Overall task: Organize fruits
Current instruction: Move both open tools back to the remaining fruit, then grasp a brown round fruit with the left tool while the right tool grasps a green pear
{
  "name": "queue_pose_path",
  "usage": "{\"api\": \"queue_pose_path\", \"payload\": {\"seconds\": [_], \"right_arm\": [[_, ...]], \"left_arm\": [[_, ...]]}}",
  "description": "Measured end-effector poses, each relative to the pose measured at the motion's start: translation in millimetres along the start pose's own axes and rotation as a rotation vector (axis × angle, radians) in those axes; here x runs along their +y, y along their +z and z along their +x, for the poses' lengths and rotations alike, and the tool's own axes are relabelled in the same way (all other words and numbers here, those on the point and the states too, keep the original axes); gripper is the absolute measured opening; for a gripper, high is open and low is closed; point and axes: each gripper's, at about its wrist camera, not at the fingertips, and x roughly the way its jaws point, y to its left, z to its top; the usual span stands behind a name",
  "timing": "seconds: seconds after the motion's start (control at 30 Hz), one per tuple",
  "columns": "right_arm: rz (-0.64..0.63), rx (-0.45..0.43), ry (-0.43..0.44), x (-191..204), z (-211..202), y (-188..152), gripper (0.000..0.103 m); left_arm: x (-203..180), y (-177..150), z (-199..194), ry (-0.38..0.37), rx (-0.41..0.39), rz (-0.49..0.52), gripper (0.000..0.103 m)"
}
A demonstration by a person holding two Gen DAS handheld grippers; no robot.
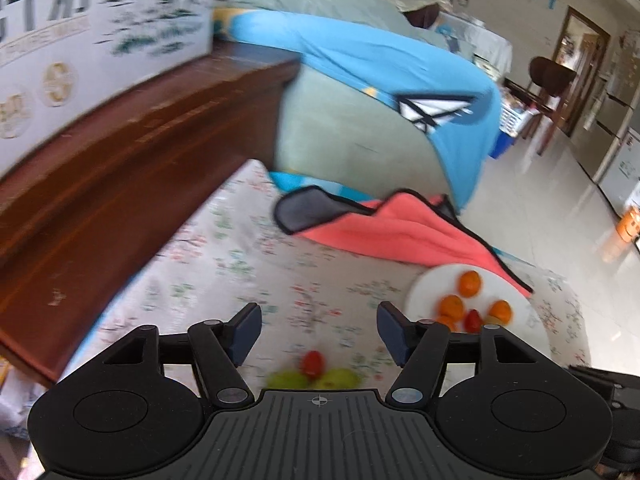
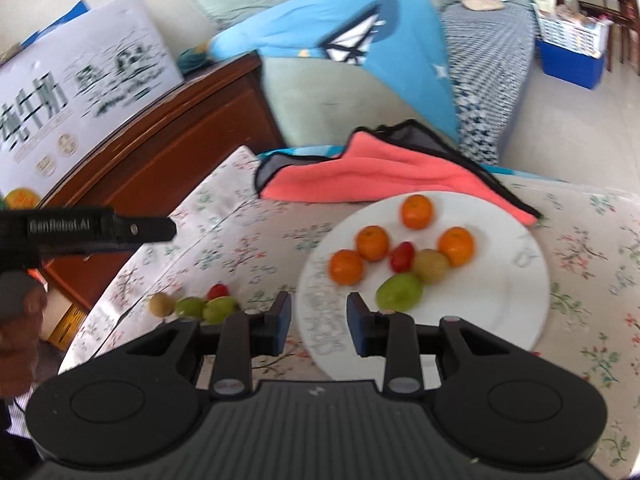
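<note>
My left gripper (image 1: 319,334) hangs open and empty; my right gripper (image 2: 318,324) is narrowly parted, empty, over the plate (image 2: 516,312) rim. Fruit (image 2: 400,292) on plate; strays (image 2: 218,308), blurred, left of it.

The left hand-held gripper (image 1: 319,334) gapes empty; a strawberry (image 1: 312,362) and two green fruits (image 1: 336,378) lie below; plate (image 1: 430,286) at three o'clock.

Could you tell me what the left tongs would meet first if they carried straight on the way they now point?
Probably the bare floral cloth, just past the red fruit; depth is uncertain.
</note>
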Motion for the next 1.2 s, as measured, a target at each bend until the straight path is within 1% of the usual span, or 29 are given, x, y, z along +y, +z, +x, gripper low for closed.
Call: {"api": "queue_pose_path", "payload": {"seconds": [0.1,0.3,0.47,0.67,0.7,0.77,0.9,1.0,1.07,1.2], "right_arm": [[-0.02,0.013,0.027,10,5,-1,0.032],[-0.053,0.034,0.062,30,18,-2,0.032],[-0.073,0.058,0.074,41,31,-5,0.032],[-0.093,0.085,0.083,53,47,-9,0.033],[-0.097,0.089,0.085,55,50,-9,0.033],[-0.103,0.094,0.088,59,56,-10,0.038],[-0.112,0.104,0.094,64,64,-10,0.038],[-0.12,0.109,0.092,67,71,-11,0.039],[-0.121,0.11,0.089,68,74,-12,0.042],[-0.125,0.111,0.08,70,81,-12,0.046]], "left_arm": [[16,-1,1,0.036,0.013,-0.02,0.065],[35,-9,9,0.065,0.055,-0.015,0.065],[49,-19,21,0.087,0.114,-0.039,0.065],[59,-26,36,0.134,0.148,-0.031,0.065],[60,-28,38,0.136,0.155,-0.032,0.065],[63,-30,42,0.135,0.165,-0.027,0.065],[64,-34,48,0.14,0.171,-0.014,0.065],[66,-37,50,0.119,0.175,-0.021,0.065],[65,-38,52,0.11,0.177,-0.01,0.065],[65,-41,56,0.102,0.165,0.001,0.065]]}}
